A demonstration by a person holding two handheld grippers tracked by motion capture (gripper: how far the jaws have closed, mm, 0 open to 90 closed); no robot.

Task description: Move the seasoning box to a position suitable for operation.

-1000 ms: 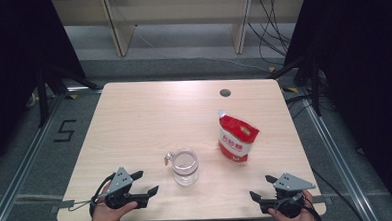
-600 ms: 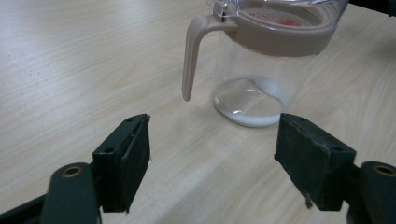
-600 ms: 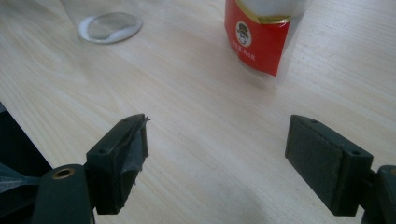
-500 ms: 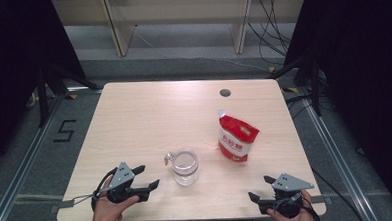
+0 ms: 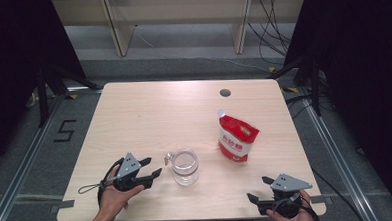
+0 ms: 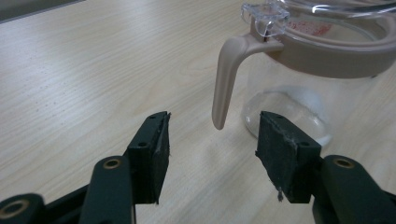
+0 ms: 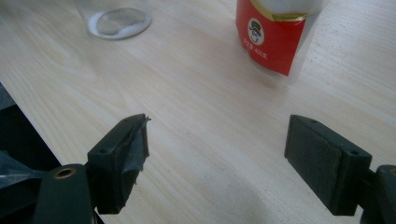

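While the left hand-held gripper narrows, unclamped, the clear jug shows a beige handle.

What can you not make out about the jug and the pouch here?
- Glass jug: top and right side cut off by the left gripper view's edges.
- Red pouch: spout cut off by the right gripper view's top edge.
- Pouch print: too small in the high view.
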